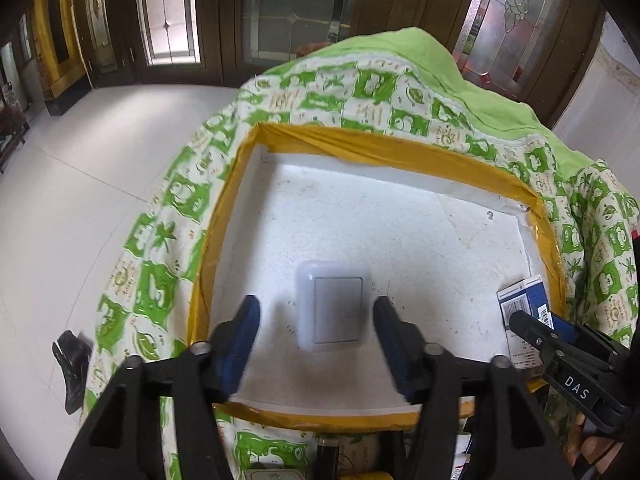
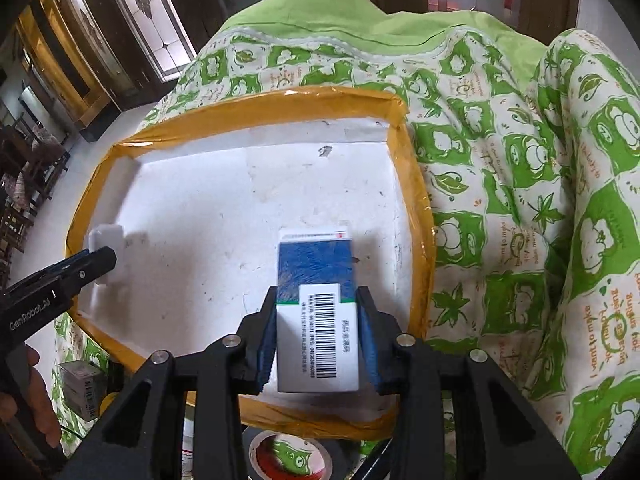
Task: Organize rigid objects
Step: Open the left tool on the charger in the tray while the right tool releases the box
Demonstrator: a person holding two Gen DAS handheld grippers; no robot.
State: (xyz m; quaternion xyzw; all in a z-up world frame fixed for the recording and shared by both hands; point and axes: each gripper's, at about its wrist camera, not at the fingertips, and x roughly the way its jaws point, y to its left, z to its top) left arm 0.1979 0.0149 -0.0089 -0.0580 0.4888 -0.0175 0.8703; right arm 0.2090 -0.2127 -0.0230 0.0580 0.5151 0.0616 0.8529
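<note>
A white foam tray with a yellow taped rim (image 1: 360,140) lies on a green patterned cloth. On its floor sits a small white rounded case (image 1: 332,308). My left gripper (image 1: 317,308) is open around it, the blue pads standing clear of both sides. In the right wrist view the same case (image 2: 105,236) shows at the tray's (image 2: 256,102) left side, by the left gripper (image 2: 104,258). My right gripper (image 2: 316,296) is shut on a blue and white barcode box (image 2: 314,264), which rests low over the tray floor near the right wall. That box (image 1: 524,296) and the right gripper (image 1: 524,320) also appear in the left wrist view.
The green patterned cloth (image 2: 520,200) bulges high to the right of the tray. Below the tray's near rim lie a tape roll (image 2: 288,456) and a small grey box (image 2: 80,388). A black object (image 1: 72,364) lies on the white floor. A hand (image 2: 36,412) holds the left gripper.
</note>
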